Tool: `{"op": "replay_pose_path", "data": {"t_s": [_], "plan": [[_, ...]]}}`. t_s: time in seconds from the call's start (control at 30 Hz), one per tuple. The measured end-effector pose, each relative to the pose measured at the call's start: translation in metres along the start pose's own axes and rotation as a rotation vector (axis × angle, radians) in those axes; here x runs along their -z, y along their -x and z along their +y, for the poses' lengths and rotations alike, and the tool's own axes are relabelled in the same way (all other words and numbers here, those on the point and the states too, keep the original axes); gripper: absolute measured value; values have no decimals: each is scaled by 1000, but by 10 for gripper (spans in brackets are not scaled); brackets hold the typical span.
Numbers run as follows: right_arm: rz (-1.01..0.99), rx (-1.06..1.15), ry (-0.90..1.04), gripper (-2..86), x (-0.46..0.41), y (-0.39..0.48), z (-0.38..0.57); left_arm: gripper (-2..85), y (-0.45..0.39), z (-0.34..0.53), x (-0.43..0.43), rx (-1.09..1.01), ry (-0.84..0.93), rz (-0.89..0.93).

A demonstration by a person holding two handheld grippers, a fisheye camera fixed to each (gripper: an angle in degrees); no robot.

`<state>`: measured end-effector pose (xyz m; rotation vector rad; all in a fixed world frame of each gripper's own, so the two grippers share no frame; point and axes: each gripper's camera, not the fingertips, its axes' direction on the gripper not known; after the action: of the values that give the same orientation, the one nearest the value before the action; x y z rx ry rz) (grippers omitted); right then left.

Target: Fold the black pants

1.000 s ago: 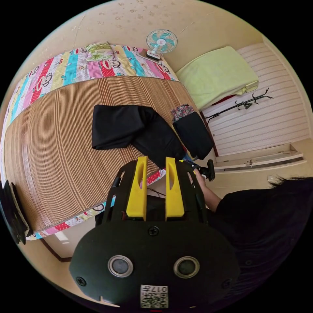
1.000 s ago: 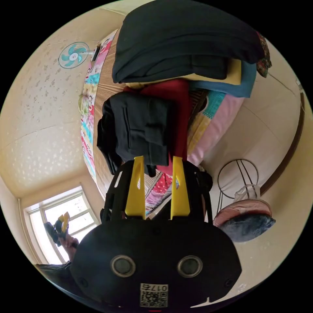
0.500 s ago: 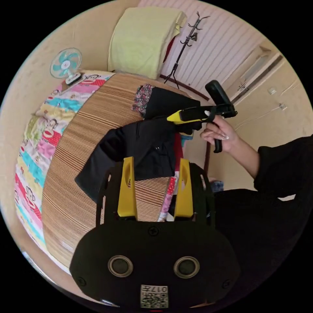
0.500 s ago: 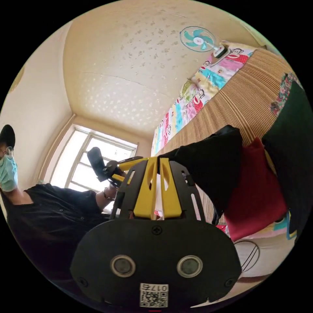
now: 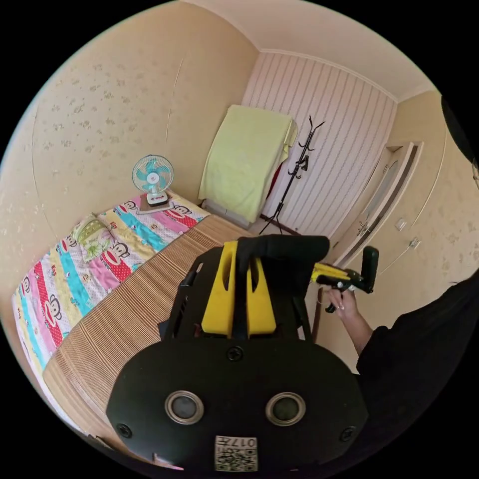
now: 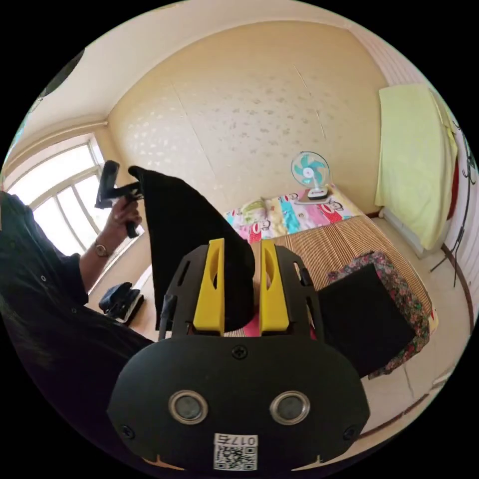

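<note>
The black pants [image 6: 184, 234] hung lifted above the bed's striped mat [image 5: 129, 309], clear of it. The left gripper [image 5: 238, 259] was clenched on one edge of them. The right gripper [image 6: 238, 249] had its jaws parted, with cloth between them.
</note>
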<state>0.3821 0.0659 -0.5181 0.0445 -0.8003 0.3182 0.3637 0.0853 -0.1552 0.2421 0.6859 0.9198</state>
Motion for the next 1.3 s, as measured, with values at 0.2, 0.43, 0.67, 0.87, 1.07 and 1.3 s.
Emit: {"op": "replay_pose_path", "data": {"t_s": [0.2,0.43,0.67,0.87,1.07,1.3], "plan": [[-131,-23,280,184,-42,66,92,1,-20,-5,115,5,-202,78],[207,197,-167,192,12,218,33,6,-54,13,255,-49,-443,36],[15,384,-648,141,124,297,-26,15,-75,45,407,-162,-682,-85],[-83,414,-722,40,143,368,-73,23,-79,59,481,-111,-714,-204],[-154,334,-789,29,141,422,-133,27,-52,52,542,-9,-750,-376],[16,352,-377,31,-27,490,-360,67,208,-81,518,409,-409,-681]]}}
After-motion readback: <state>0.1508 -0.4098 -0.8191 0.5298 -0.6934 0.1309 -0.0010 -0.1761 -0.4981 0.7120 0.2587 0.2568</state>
